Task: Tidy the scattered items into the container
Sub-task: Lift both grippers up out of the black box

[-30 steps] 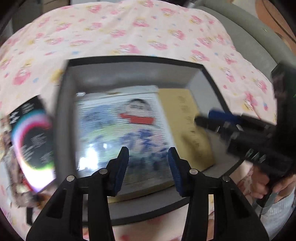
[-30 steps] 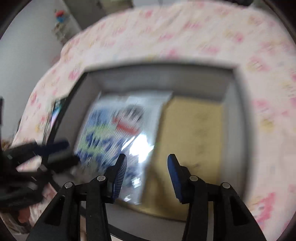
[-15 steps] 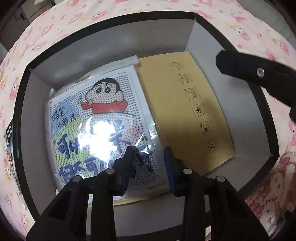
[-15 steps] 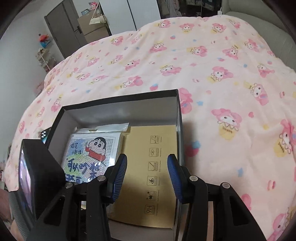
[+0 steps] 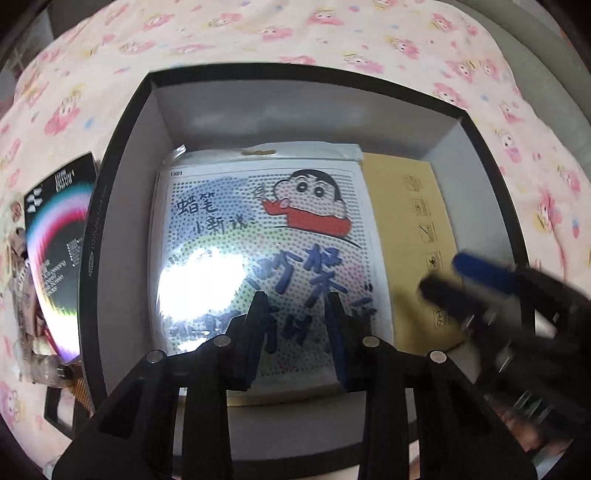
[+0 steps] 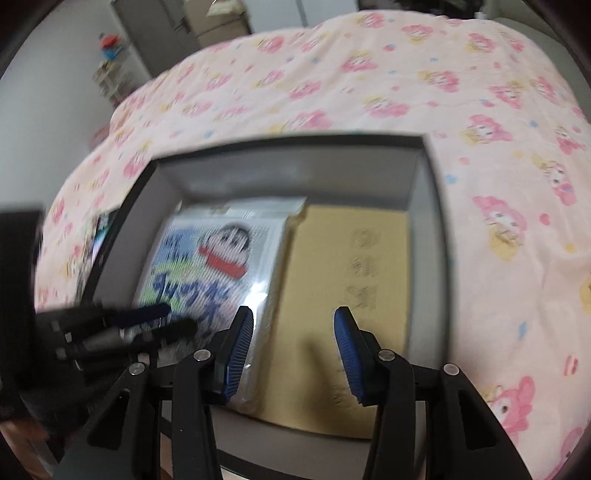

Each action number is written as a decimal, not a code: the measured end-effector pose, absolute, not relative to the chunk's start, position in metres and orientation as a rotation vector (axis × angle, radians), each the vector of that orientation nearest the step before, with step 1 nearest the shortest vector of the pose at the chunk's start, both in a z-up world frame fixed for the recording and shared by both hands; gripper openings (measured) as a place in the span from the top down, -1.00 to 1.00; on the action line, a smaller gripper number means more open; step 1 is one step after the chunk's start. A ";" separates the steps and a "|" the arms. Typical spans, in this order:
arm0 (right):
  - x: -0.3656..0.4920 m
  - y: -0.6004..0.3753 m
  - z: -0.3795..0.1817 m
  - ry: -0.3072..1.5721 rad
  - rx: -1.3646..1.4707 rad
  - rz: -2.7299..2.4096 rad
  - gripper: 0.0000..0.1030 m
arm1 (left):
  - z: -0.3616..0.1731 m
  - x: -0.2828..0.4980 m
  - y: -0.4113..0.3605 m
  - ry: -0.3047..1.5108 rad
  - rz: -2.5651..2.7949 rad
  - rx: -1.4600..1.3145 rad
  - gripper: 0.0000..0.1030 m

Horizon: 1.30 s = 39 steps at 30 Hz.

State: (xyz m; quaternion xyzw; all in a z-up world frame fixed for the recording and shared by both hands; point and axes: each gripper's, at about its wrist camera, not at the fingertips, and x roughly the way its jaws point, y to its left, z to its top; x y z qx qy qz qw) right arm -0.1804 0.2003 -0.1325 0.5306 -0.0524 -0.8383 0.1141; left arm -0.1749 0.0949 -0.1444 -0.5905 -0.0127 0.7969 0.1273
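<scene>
I hold my left gripper (image 5: 295, 332) pointing steeply down over the open grey box (image 5: 125, 206) that sits on the pink patterned bedspread (image 5: 258, 33). Its jaws are closing and stand fairly narrow, with nothing between the blue pads; they hover above the near edge of the cartoon packet (image 5: 266, 243), a glossy plastic-wrapped sheet that lies flat on the left part of the box floor. Just to the right of that packet, and partly under its edge, lies the brown envelope (image 5: 410, 236), also flat inside the box. My right gripper (image 6: 293, 347) hangs over the near right part of the box, above the seam where the packet's right edge (image 6: 221, 266) meets the envelope (image 6: 351, 266); its jaws are moderately apart and hold nothing. In the left wrist view that right gripper (image 5: 439, 273) comes in blurred from the right side, over the envelope's near end. Outside the box, touching or just beside its left wall, a black card with a rainbow arc (image 5: 55, 236) lies on the bedspread, well to the left of my left gripper, with some small cluttered items near it that I cannot make out.
</scene>
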 end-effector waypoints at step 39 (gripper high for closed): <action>-0.051 0.166 -0.021 -0.167 1.230 -2.762 0.05 | 0.010 -0.053 0.040 -0.157 2.492 -1.062 0.01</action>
